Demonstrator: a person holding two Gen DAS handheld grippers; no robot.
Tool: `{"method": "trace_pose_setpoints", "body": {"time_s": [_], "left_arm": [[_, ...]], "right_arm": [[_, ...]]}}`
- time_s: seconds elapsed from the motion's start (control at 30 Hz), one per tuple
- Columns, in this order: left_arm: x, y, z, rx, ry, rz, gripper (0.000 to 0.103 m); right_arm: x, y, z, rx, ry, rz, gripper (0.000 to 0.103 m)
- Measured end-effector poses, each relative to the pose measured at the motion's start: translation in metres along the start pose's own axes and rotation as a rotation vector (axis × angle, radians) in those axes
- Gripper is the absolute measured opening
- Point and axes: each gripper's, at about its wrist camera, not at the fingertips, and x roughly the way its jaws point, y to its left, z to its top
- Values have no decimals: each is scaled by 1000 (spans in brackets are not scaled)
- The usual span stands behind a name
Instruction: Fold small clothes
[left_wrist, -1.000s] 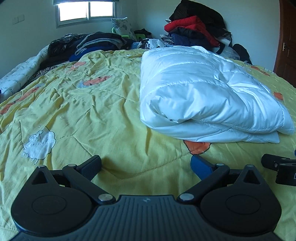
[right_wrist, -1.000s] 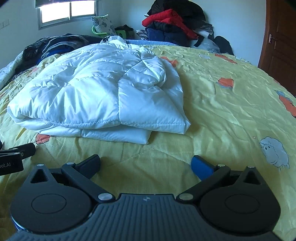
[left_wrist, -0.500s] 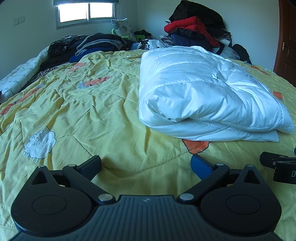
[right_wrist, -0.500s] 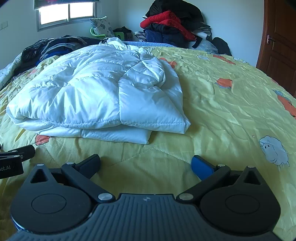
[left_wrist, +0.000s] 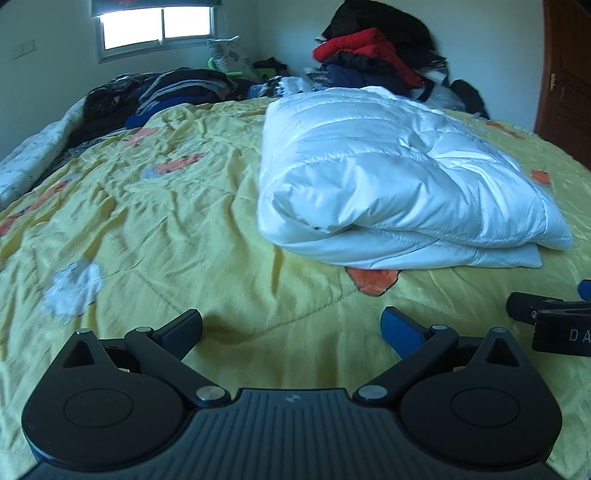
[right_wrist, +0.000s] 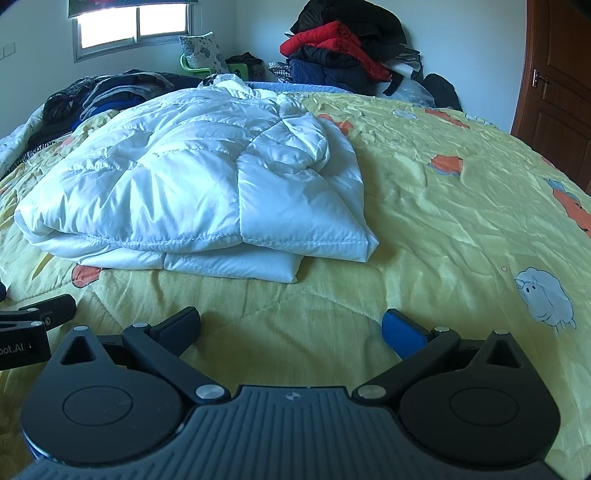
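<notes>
A white quilted puffer jacket (left_wrist: 391, 177) lies folded into a thick bundle on the yellow bedspread (left_wrist: 166, 221); it also shows in the right wrist view (right_wrist: 192, 184). My left gripper (left_wrist: 291, 325) is open and empty, low over the bedspread, in front of and to the left of the jacket. My right gripper (right_wrist: 291, 325) is open and empty, low over the bedspread in front of the jacket's near right corner. Each gripper's tip shows at the edge of the other's view.
A pile of red, black and navy clothes (left_wrist: 373, 55) stands at the far end of the bed. Dark clothes (left_wrist: 166, 92) lie at the far left. A wooden door (right_wrist: 557, 66) is at the right. A window (left_wrist: 155, 26) is at the back wall.
Both grippers have risen and pulled back slightly from the jacket. The jacket has not moved.
</notes>
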Motion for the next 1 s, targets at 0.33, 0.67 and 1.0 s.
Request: {"method": "trace_pose_setpoints", "body": {"time_s": [0.33,0.67,1.0], "left_arm": [[-70,-1,-10,-37,-25,-40,103],[-99,-1,-8,-19,-53,-56,103],[-93,-2,-10,-30,-4,-108,103]], "right_arm": [[-56,14,-15,-23,82,54,101],[-86,14,-18,-51,15,46,102],[-81,8,-22,-5,45,57,102]]}}
